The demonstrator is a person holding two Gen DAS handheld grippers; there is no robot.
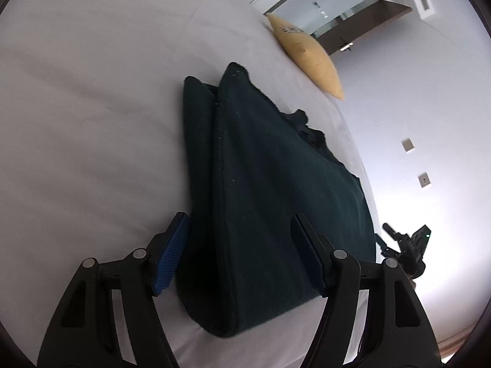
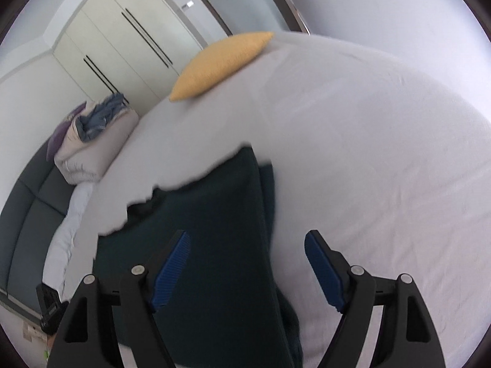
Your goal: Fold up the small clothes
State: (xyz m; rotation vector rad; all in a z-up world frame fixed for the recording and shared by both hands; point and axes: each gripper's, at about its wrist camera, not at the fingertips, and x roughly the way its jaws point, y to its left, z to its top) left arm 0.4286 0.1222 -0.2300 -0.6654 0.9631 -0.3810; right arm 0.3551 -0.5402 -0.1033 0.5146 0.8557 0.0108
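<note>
Garment: we see a dark green garment [image 1: 270, 190] lying folded on the white bed [image 1: 92, 107], one layer doubled over another, with a ridge running along the fold away from both cameras.

Garment edges: in the left wrist view, the far end shows two rounded corners side by side, and a rumpled, ragged edge trails off to the right.

Left tool: our left tool [image 1: 241, 254] has its jaws spread wide, straddling the near end of the garment; the cloth lies between the blue ribbed pads [image 1: 172, 254] but we see nothing pinched, and whether the pads touch the fabric we cannot tell.

Right tool: our right tool [image 2: 245, 271] is likewise wide open and holds nothing; its left pad sits over the dark cloth [image 2: 214, 245], its right pad over bare sheet [image 2: 383, 168].

Other tool in view: the right tool also shows at the right edge of the left wrist view, just past the garment.

Image quality: the right wrist view is blurred.

Cushion: a yellow cushion [image 1: 310, 55] lies at the far edge of the bed, well apart from the garment.

Surroundings: a pale folded duvet with blue clothes [image 2: 98, 116] on top sits beside the bed, in front of white wardrobe doors [image 2: 122, 30].
</note>
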